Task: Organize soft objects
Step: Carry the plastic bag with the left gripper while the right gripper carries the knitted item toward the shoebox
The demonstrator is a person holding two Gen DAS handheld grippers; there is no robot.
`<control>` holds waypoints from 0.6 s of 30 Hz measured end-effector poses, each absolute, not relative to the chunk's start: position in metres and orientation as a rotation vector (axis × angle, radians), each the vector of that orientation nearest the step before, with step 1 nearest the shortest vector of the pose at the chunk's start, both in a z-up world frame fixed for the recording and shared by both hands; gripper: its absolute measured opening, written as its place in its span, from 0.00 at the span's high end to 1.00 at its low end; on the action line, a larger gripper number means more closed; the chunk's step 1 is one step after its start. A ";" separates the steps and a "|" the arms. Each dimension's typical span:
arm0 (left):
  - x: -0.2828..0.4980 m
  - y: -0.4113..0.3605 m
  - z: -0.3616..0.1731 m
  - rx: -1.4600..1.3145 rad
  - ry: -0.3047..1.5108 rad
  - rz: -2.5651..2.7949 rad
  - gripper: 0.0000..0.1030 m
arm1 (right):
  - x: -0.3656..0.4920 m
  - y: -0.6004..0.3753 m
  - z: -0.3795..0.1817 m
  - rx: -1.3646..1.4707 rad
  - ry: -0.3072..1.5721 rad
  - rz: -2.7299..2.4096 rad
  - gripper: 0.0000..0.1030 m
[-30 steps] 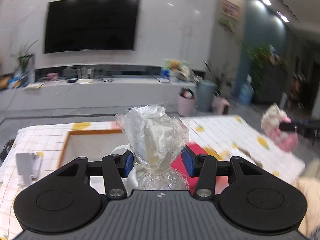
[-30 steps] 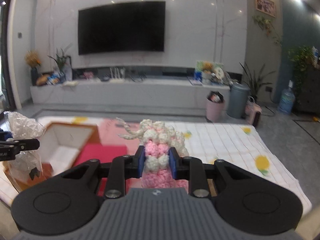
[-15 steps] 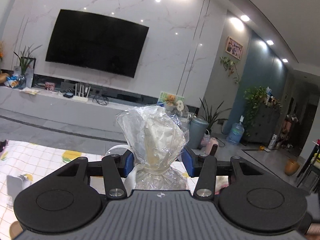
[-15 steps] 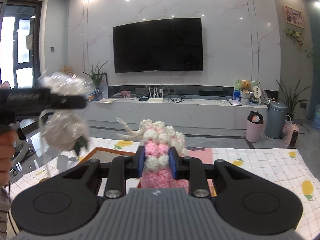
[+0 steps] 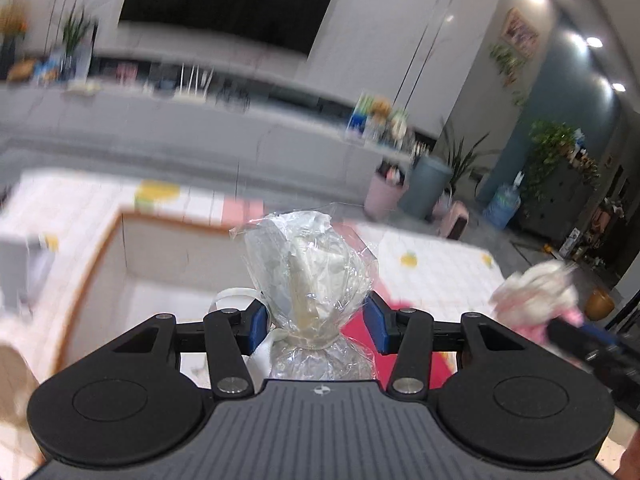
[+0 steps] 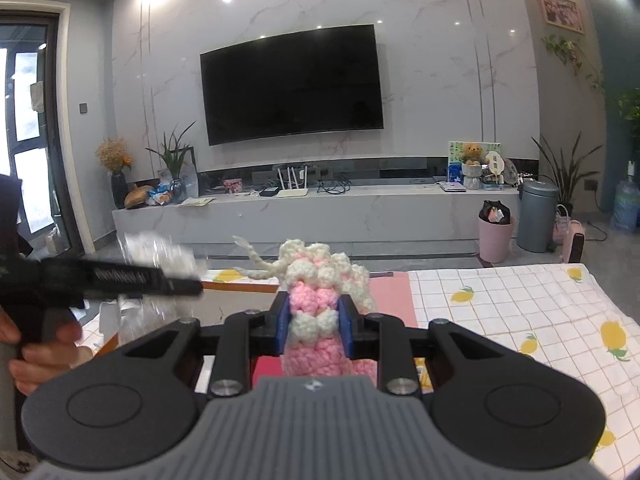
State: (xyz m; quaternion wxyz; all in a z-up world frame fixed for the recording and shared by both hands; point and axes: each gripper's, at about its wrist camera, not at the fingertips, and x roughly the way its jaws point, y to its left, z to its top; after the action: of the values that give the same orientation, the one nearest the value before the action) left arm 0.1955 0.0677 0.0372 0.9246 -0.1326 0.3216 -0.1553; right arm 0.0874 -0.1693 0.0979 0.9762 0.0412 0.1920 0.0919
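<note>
I hold two grippers, one in each hand, above a surface (image 6: pixel 520 312) covered by a white checked cloth printed with lemons.

My left gripper (image 5: pixel 316 330) has two blue-padded fingers (image 5: pixel 256 328) clenched on one clear plastic-wrapped bundle (image 5: pixel 308 276). The bundle is cream-coloured inside, cinched at a narrow neck with one white tie, and it stands upright between the pads. It hangs in the air above one open box (image 5: pixel 160 264) with a wooden-coloured rim and pale inner walls. This view is blurred.

My right gripper (image 6: pixel 314 330) has its two fingers (image 6: pixel 346 332) squeezed narrowly on one crocheted soft toy (image 6: pixel 320 280), pink and cream, with a braided cream strand sticking out to its left. The toy is lifted off the surface, with pink and red mats (image 6: pixel 394 296) lying beneath and beyond it.

In the right wrist view, my left gripper shows at the left edge with its bundle, gripped by one hand (image 6: pixel 40 344). In the left wrist view, the toy appears blurred at the right edge, well apart from the bundle.

Behind stand one dark television (image 6: pixel 292 88), one grey bin (image 6: pixel 538 216) and one pink bin (image 6: pixel 496 236).
</note>
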 end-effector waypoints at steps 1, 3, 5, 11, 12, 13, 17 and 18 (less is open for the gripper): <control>0.200 0.069 0.030 -0.276 0.699 -0.316 0.46 | 0.087 -0.171 0.096 0.082 0.382 0.178 0.76; 0.204 0.067 0.015 -0.258 0.770 -0.306 0.46 | 0.086 -0.170 0.094 0.073 0.384 0.172 0.76; 0.209 0.066 0.002 -0.206 0.847 -0.292 0.46 | 0.084 -0.169 0.091 0.066 0.385 0.181 0.76; 0.215 0.062 -0.018 -0.122 0.967 -0.304 0.46 | 0.085 -0.166 0.086 0.058 0.408 0.199 0.76; 0.214 0.061 -0.020 -0.121 0.980 -0.311 0.46 | 0.085 -0.164 0.085 0.057 0.414 0.204 0.76; 0.215 0.061 -0.022 -0.116 0.988 -0.315 0.45 | 0.085 -0.163 0.084 0.060 0.417 0.208 0.76; 0.210 0.055 -0.024 -0.073 1.013 -0.283 0.35 | 0.084 -0.157 0.081 0.053 0.432 0.231 0.76; 0.209 0.055 -0.024 -0.071 1.010 -0.277 0.34 | 0.084 -0.155 0.081 0.054 0.432 0.231 0.76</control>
State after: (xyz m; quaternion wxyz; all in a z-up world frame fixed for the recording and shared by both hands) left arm 0.2086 0.0547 -0.0241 0.8653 -0.0340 0.4823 -0.1320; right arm 0.0842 -0.1552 0.0806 0.9698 0.0267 0.2139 0.1142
